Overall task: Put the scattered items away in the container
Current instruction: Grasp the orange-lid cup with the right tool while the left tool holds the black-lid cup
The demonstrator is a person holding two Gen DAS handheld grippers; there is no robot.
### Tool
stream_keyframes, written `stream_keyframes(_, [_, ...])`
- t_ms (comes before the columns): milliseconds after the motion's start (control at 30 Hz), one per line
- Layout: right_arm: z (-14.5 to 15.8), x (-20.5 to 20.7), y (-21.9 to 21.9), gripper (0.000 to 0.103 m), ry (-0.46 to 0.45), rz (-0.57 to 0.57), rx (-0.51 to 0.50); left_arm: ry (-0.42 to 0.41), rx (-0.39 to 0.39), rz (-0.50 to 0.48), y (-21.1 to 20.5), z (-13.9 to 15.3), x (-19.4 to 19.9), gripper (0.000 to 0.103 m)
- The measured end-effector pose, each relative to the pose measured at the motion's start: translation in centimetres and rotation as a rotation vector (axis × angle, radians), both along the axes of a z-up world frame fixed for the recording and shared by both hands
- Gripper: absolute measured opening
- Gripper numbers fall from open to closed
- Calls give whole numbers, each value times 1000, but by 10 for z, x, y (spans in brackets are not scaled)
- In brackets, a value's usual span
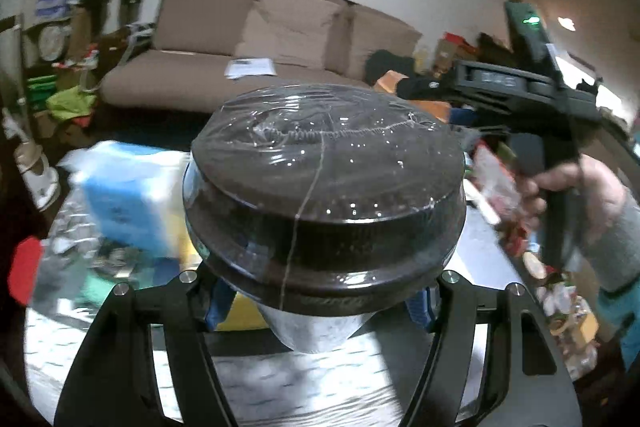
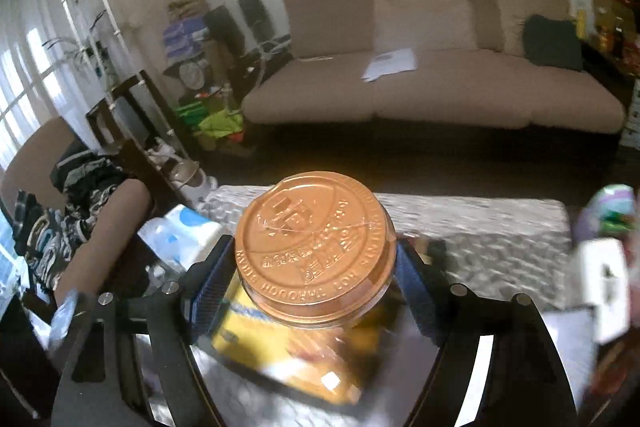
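A cup with a dark brown, film-wrapped lid (image 1: 324, 171) and a grey-white body fills the left wrist view. My left gripper (image 1: 320, 307) is shut on it just below the lid, and a blue pad (image 1: 218, 303) presses each side. In the right wrist view, a cup with a copper-orange embossed lid (image 2: 316, 255) sits between the blue pads (image 2: 206, 291) of my right gripper (image 2: 312, 291), which is shut on it under the rim. Both cups hang above the table. A yellow box (image 2: 288, 355) lies blurred beneath the orange-lidded cup.
A table with a grey patterned cloth (image 2: 480, 239) lies below, with a blue-and-white tissue pack (image 1: 124, 195) at its left and snack packets (image 1: 560, 307) along its right edge. A person's hand (image 1: 568, 187) holds the other gripper's handle. A beige sofa (image 2: 432, 83) stands behind.
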State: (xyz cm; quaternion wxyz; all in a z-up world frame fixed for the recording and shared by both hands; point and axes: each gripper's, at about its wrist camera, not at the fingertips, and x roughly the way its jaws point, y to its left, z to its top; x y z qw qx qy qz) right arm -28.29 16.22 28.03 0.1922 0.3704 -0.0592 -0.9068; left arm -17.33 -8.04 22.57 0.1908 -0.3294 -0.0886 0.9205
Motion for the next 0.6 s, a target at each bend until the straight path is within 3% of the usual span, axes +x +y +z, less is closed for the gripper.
stream_keyframes(233, [6, 50, 118, 80, -45, -138, 14, -22, -15, -84, 112, -3, -15, 66])
stream_keyframes(400, [-25, 62, 172, 80, -103, -190, -8, -58, -41, -104, 166, -26, -33, 66])
stream_keyframes(600, [-70, 55, 199, 80, -151, -210, -30, -101, -48, -91, 198, -50, -57, 66])
